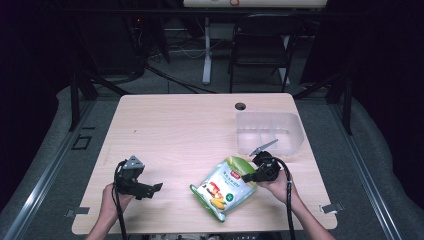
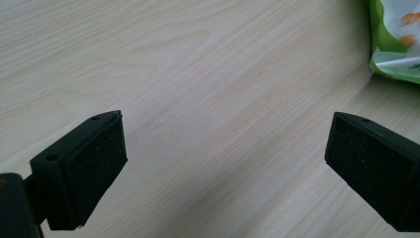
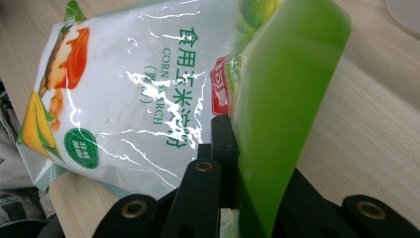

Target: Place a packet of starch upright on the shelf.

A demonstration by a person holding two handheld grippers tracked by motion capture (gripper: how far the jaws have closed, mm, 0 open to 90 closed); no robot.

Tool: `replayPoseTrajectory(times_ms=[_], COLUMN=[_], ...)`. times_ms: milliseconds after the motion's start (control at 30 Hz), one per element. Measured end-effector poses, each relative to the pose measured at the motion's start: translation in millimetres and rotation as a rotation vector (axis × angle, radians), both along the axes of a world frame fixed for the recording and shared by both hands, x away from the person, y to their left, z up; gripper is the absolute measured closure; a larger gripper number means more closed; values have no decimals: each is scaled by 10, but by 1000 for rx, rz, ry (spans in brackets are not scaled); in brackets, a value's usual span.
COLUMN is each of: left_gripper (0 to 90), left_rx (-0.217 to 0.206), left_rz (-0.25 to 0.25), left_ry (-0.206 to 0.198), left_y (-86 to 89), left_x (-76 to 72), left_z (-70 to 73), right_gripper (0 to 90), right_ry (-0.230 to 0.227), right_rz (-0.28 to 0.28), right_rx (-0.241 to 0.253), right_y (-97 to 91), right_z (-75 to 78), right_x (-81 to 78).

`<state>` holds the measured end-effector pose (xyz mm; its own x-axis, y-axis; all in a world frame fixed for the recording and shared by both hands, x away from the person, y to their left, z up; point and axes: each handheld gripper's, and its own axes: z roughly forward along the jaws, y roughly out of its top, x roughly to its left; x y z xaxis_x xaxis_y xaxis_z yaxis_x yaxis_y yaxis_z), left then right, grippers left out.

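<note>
Right tool clamped on the bag's green edge.

My right tool (image 1: 251,175) grips the bag (image 1: 222,186) lying near the desk's (image 1: 180,125) front edge, tray (image 1: 270,131) just beyond; my left tool (image 1: 150,189) rests released, well apart.

we see a pale wooden table (image 1: 180,130) with a small dark hole (image 1: 240,106) near its far edge. on it lie a green and white bag of corn starch (image 1: 222,187), near right, and a clear plastic tray (image 1: 270,131), far right.
</note>
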<state>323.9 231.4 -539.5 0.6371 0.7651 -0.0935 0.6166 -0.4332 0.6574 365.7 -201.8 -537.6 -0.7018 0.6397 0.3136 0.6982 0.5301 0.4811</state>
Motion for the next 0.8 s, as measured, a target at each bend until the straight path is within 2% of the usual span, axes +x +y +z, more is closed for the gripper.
replayPoseTrajectory(times_ms=[33,100,233,267,367,467,633,667,800], left_gripper=[27,27,27,28,27,28,28,28,29], left_rx=[3,-3,6,4,9,4,25,26,23], left_rz=[-6,-2,-17,-17,-17,-8,-27,-34,-20], left_ry=[17,12,4,3,20,17,1,8,12], left_y=[5,-10,-22,-22,0,-5,-8,3,11], left_x=[16,10,-14,-19,-1,3,-40,-39,-15], left_z=[-4,-9,4,6,-6,-20,3,10,-11], right_gripper=[897,898,899,899,900,900,900,900,899], right_ry=[-7,-19,-29,-34,-61,-77,-89,-90,-105], right_rz=[-1,-1,8,0,4,-2,-19,-17,-23], right_rx=[12,29,31,47,63,65,82,92,120], right_y=[-7,-9,-17,-11,-15,-21,-53,-61,-88], right_z=[19,30,79,100,200,238,281,297,357], right_x=[-3,-10,-35,-52,-76,-88,-112,-115,-124])
